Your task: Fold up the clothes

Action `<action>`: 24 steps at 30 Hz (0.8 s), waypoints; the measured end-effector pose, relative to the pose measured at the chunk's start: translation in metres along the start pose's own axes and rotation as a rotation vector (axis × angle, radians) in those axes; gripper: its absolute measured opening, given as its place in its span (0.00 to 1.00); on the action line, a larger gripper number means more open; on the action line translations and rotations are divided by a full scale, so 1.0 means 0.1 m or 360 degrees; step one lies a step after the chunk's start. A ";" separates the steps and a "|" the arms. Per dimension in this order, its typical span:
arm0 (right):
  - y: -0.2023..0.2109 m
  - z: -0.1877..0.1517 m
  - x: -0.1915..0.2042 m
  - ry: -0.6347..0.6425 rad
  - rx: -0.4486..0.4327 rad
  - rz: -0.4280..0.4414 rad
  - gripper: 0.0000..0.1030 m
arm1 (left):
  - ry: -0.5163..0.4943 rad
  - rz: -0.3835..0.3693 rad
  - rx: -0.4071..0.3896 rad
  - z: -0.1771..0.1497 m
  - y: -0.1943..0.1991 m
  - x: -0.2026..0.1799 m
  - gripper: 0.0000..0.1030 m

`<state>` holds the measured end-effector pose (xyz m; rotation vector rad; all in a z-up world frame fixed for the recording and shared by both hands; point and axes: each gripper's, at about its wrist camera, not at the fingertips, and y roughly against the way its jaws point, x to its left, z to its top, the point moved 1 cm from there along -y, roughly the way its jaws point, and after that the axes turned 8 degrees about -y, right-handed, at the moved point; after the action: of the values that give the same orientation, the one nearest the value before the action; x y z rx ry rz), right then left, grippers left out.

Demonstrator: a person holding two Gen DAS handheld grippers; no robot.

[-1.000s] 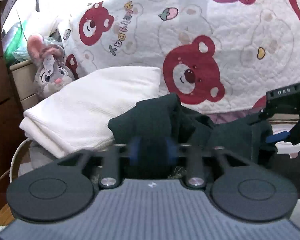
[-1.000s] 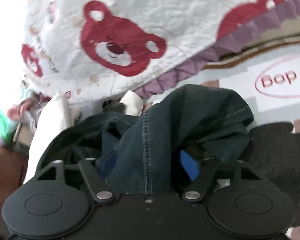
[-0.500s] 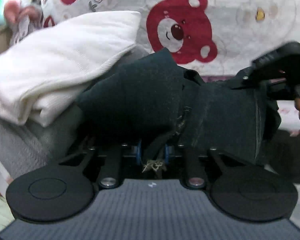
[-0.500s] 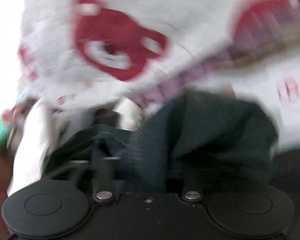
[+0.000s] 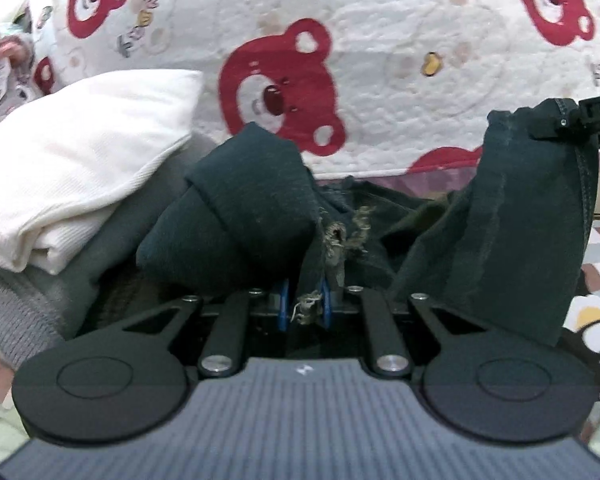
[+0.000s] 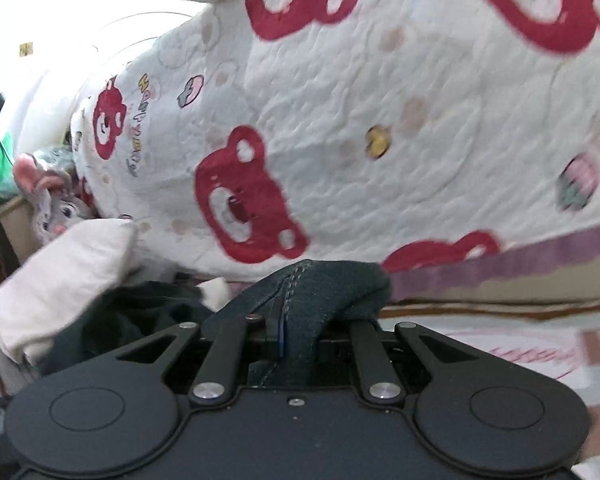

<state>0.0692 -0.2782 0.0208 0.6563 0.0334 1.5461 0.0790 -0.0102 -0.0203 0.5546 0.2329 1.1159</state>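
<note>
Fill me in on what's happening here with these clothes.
A person is folding a dark denim garment, holding a handheld gripper in each hand. The left gripper has its jaws closed on a frayed edge of the denim, and the right gripper is clamped on a stitched seam. The fabric hangs bunched between them, not yet laid flat. A folded white garment sits on a grey one to the left, in front of a bear-print quilt.

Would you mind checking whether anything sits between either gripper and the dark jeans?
Nothing visible does. The left gripper is already clamped on a frayed edge of the jeans, and the right gripper is clamped on a stitched seam of them. The white folded cloth lies off to the side, clear of both grips.
</note>
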 end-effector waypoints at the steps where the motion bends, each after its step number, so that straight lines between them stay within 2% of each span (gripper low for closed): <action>1: 0.07 0.03 -0.04 0.0016 -0.0015 -0.0030 0.13 | 0.0017 -0.0066 -0.0032 0.02 0.02 -0.01 0.13; 4: 0.27 0.16 -0.18 0.0051 -0.0120 -0.0195 0.12 | 0.0021 -0.0337 -0.0142 0.16 0.05 -0.03 0.13; 6: 0.39 0.26 -0.26 0.0092 -0.0199 -0.0310 0.12 | 0.0030 -0.0442 -0.0187 0.33 0.10 -0.10 0.13; 9: 0.61 0.53 -0.40 0.0037 -0.0317 -0.0390 0.11 | 0.0042 -0.0599 -0.0254 0.59 0.16 -0.19 0.12; 11: 0.76 0.73 -0.43 0.0140 -0.0395 -0.0485 0.11 | 0.0051 -0.0703 -0.0299 0.77 0.21 -0.25 0.12; 13: 0.92 0.94 -0.46 0.0241 -0.0435 -0.0547 0.12 | 0.0043 -0.0911 -0.0386 0.91 0.29 -0.39 0.12; 15: 0.97 1.12 -0.61 0.0227 -0.0258 -0.0478 0.19 | 0.0046 -0.1107 -0.0384 1.00 0.25 -0.56 0.13; 16: 0.90 1.12 -0.76 0.0147 -0.0097 -0.0460 0.35 | 0.0064 -0.1159 -0.0318 1.00 0.17 -0.64 0.17; 17: 0.82 1.11 -0.92 0.0066 0.0064 -0.0440 0.54 | 0.0097 -0.1178 -0.0199 0.94 0.03 -0.72 0.19; 18: 0.74 1.10 -1.07 -0.0012 0.0215 -0.0428 0.56 | 0.0129 -0.1195 -0.0080 0.89 -0.10 -0.80 0.19; 20: 0.61 0.83 -1.31 -0.0107 0.0311 -0.0566 0.56 | 0.0168 -0.1171 0.0095 0.68 -0.27 -0.89 0.19; 22: 0.60 0.54 -1.48 -0.0132 0.0362 -0.0710 0.56 | 0.0198 -0.1127 0.0247 0.44 -0.40 -0.96 0.19; 24: 0.64 0.30 -1.65 -0.0181 0.0389 -0.0830 0.56 | 0.0248 -0.1084 0.0322 0.21 -0.43 -0.96 0.21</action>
<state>0.0136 -0.4481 0.0094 0.8500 0.2895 1.0075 0.0802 -0.1160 -0.0347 0.5102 0.6248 0.4725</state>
